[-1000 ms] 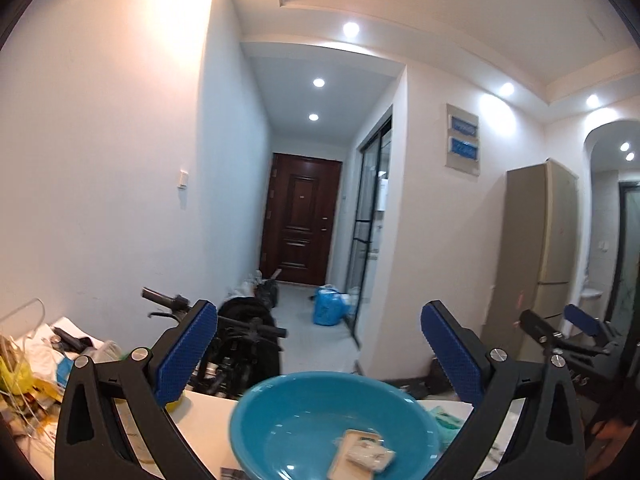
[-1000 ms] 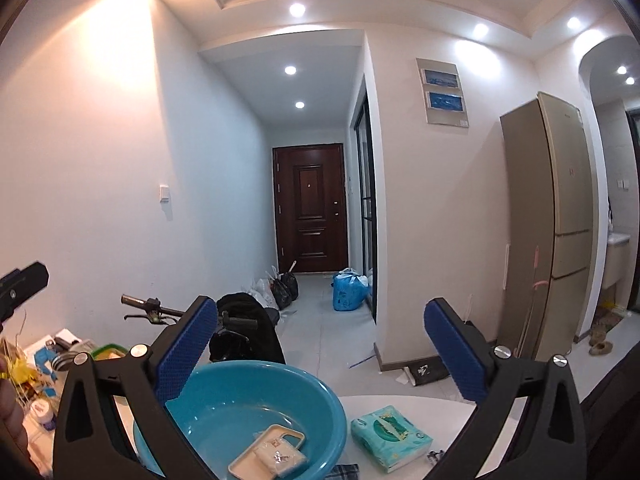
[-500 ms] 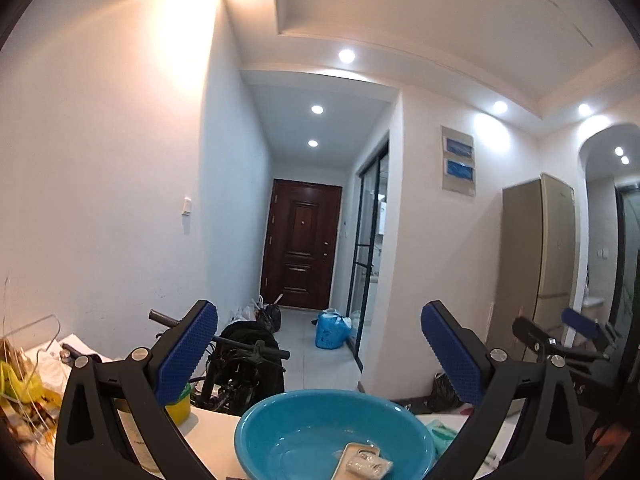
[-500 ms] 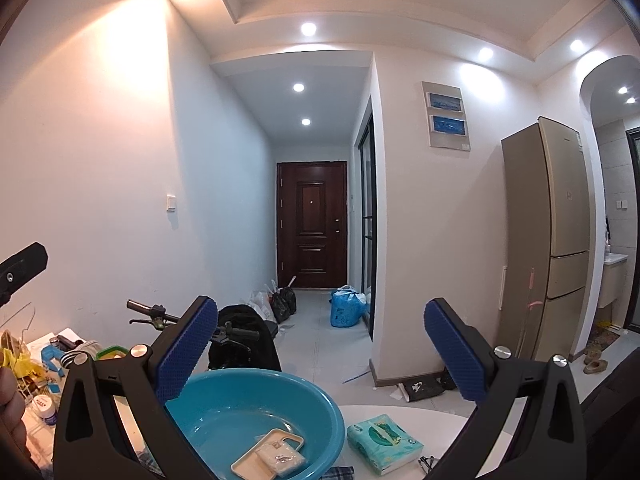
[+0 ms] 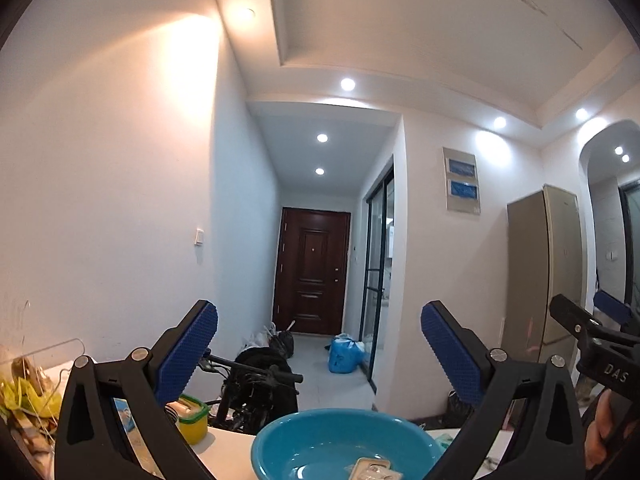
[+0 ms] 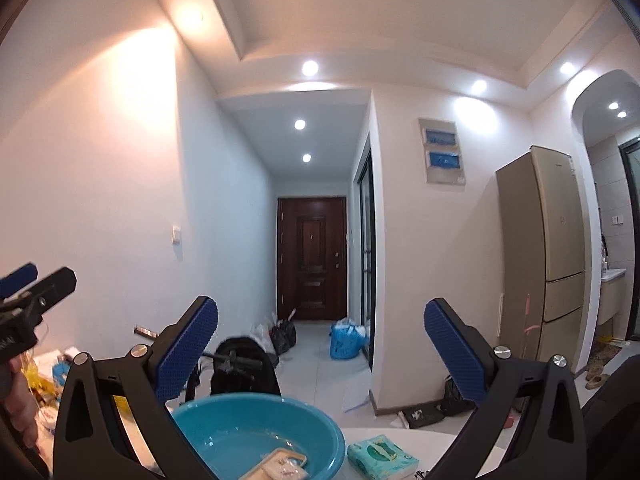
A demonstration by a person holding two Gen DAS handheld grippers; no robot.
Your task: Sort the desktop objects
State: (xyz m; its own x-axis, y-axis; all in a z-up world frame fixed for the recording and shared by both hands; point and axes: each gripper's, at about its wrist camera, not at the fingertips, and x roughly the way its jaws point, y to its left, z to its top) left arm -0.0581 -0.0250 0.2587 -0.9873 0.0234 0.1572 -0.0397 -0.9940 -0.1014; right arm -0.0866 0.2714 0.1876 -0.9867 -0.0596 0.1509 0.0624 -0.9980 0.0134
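A teal plastic basin (image 5: 344,440) stands on the white table (image 5: 228,452), with a flat beige packet (image 5: 372,468) inside; it also shows in the right wrist view (image 6: 256,432) with the packet (image 6: 280,464). A green tissue pack (image 6: 380,458) lies on the table right of the basin. My left gripper (image 5: 318,344) is open and empty, raised above the table and pointing down the hallway. My right gripper (image 6: 320,342) is open and empty, also raised. Each gripper shows at the edge of the other's view.
A yellow-green lidded box (image 5: 192,416) and a cluttered pile (image 5: 28,396) sit at the table's left end. A bicycle (image 5: 256,384) stands behind the table. A fridge (image 6: 548,256) stands at the right, and the hallway leads to a dark door (image 6: 312,256).
Both grippers have tilted upward, so the basin and table have slid lower in both views and more ceiling shows. Both stay open and empty.
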